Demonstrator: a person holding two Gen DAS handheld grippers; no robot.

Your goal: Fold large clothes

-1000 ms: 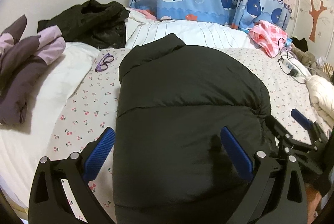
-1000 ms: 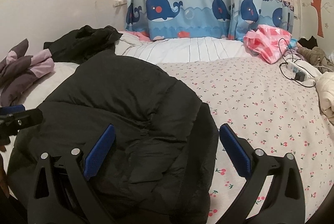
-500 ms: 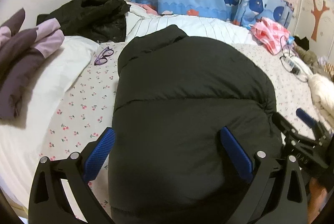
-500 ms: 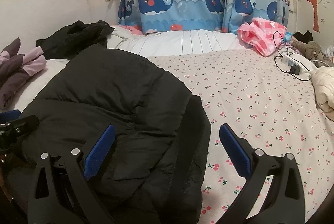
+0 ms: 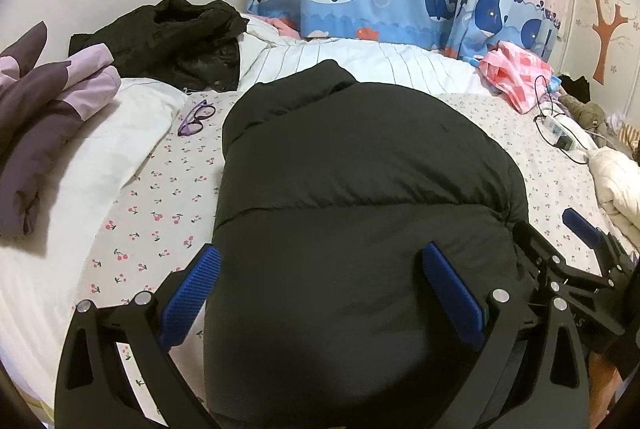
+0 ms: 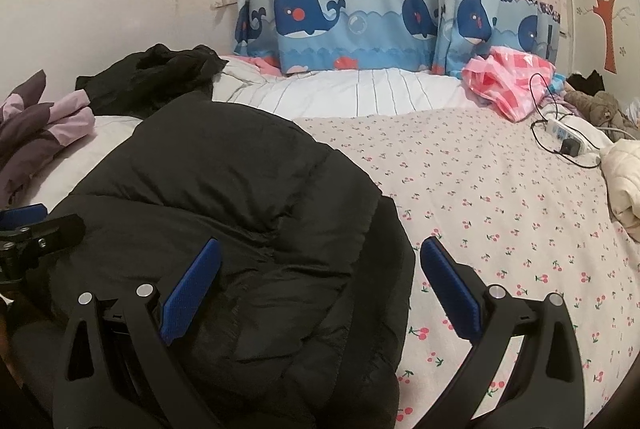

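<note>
Black puffer jacket lies folded on the cherry-print sheet, bulging between the wide-spread jaws of the left gripper; the right gripper (equally wide, holding nothing) straddles its right edge.

- Ahead of the left gripper, the black puffer jacket fills everything.
- Right gripper: bare cherry-print sheet ahead-right, power strip farther out.
</note>
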